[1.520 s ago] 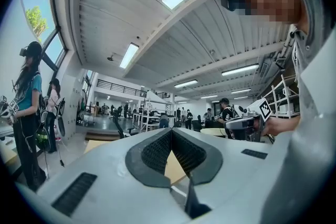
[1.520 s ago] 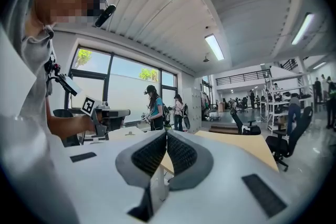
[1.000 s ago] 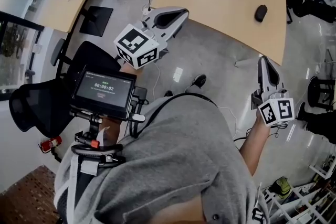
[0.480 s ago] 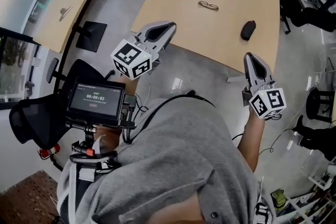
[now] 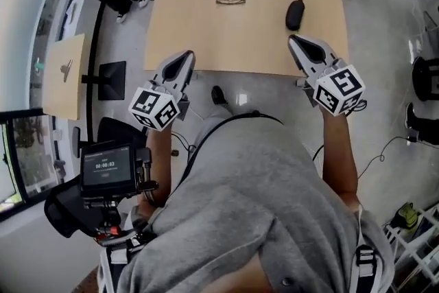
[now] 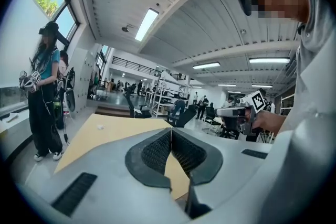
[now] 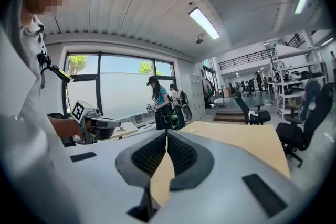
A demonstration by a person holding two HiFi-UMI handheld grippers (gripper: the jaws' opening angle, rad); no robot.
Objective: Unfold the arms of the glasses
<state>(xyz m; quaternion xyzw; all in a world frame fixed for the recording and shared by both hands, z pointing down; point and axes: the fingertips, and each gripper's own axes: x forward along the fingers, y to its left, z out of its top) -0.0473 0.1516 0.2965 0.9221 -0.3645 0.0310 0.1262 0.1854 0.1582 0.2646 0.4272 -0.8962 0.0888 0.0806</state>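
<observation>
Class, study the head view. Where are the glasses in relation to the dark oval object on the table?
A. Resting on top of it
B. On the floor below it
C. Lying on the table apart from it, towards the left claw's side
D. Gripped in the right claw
C: the glasses lie on the table, clear of the dark oval object and on the side nearer the left claw.
</observation>
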